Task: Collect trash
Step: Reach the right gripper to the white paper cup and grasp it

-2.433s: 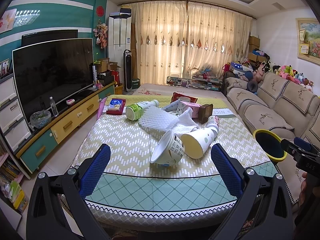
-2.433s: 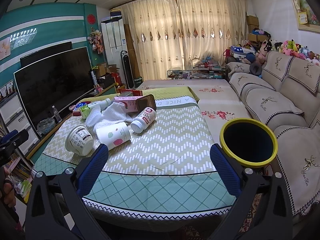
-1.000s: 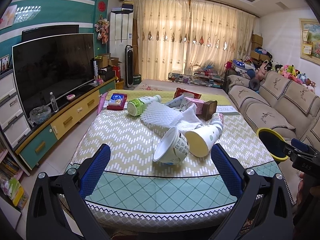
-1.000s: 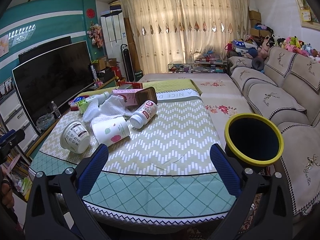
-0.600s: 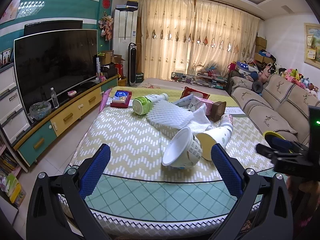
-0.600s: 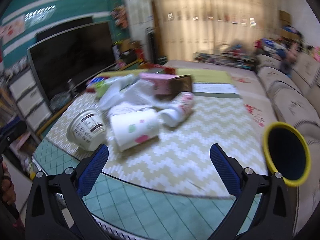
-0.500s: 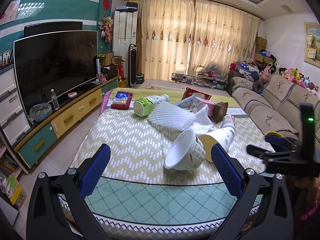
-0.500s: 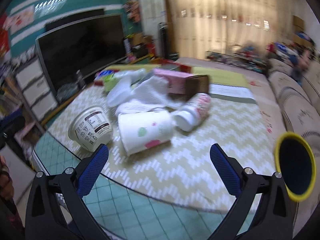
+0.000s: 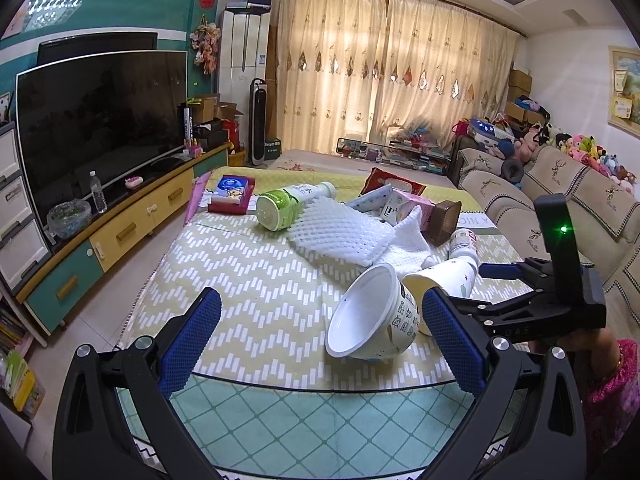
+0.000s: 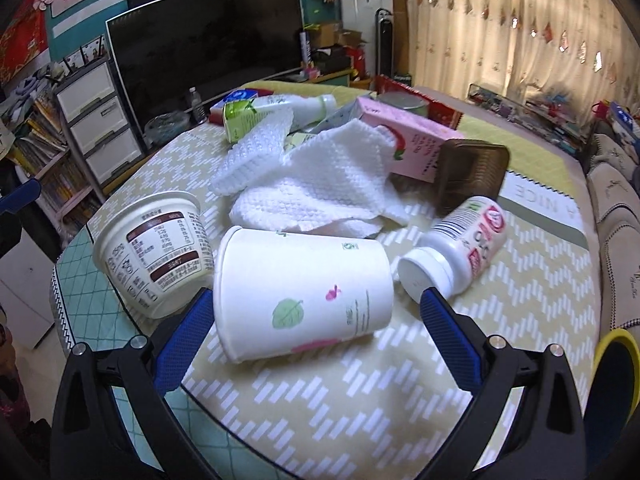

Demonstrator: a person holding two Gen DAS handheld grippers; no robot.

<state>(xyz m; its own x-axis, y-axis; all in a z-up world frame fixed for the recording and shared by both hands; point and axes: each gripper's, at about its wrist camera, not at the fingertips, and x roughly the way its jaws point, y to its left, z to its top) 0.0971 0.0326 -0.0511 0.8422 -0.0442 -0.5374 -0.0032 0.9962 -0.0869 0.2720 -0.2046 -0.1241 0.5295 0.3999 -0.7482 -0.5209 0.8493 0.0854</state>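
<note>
Living-room setting: a low table under a chevron-patterned cloth carries the litter, with a television to one side and a sofa to the other. Since a second ago the right gripper has swung off the yellow-rimmed bin, which earlier sat between its fingers' line of sight and now shows only at the lower right edge of its view, and has closed in on the pile. Its blue-padded fingers now stand wide apart on either side of the paper cup, which lies on its side; no pad appears to touch it, and nothing is held. Just beside the cup lie a yogurt tub, tipped over, and a small white bottle; behind them a white cloth, a pink carton, a brown tray and a green-capped bottle. The left gripper has drifted slightly forward, hangs over the near table edge, jaws equally wide, empty; from its view the right tool is seen reaching in from the sofa side. Judgement: the task is at its first pick, no item yet collected. The cup appears the intended object; being light and round, it may roll or crush if squeezed off-centre.
</note>
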